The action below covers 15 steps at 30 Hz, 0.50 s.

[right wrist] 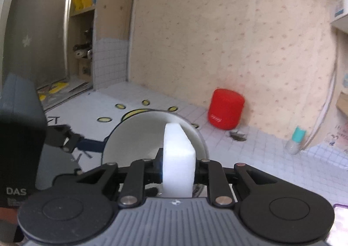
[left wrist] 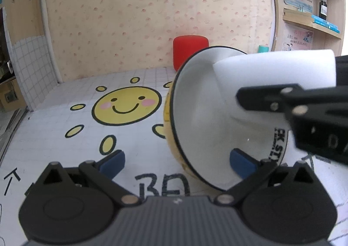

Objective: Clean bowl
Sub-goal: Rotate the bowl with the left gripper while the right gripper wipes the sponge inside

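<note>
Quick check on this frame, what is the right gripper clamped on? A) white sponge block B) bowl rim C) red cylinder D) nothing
A: in the right wrist view the right gripper has its jaws closed on the white sponge block, which reaches into the tilted bowl; the red cylinder stands apart by the wall.

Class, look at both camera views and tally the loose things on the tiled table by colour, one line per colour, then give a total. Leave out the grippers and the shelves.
White: 2, the bowl with its yellow outside, and the sponge
Red: 1, the cylinder by the wall
Teal-capped: 1, the small bottle
Total: 4
</note>
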### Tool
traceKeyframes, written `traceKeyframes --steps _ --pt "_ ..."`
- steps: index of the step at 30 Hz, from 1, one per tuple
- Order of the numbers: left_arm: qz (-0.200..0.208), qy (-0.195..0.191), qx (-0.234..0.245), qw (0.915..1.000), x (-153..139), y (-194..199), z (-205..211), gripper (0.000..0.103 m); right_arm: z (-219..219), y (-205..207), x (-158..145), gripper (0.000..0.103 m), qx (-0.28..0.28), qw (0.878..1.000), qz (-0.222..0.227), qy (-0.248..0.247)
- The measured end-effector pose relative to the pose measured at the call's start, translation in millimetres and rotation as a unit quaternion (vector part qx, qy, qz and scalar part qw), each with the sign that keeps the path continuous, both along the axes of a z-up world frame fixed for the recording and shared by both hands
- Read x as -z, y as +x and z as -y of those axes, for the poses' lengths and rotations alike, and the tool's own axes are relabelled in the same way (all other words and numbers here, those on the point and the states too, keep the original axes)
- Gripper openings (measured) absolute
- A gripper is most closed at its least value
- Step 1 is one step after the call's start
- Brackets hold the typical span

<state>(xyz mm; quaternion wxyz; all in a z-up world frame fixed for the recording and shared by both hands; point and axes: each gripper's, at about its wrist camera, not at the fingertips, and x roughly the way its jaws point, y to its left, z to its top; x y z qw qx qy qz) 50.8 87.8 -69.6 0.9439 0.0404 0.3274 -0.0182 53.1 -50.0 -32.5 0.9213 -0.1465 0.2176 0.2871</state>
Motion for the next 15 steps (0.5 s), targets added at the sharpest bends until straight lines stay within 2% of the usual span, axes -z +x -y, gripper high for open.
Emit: traceKeyframes --steps 9,15 --pt "0.001 0.003 0.003 1.0 0 -1 3 0.103 1 2 13 0.018 -0.004 1.0 -0.028 -0.009" --pt "0.001 0.002 0.003 1.0 0 -1 4 0.103 0 -3 -1 0.017 -0.009 1.0 0.001 0.011"
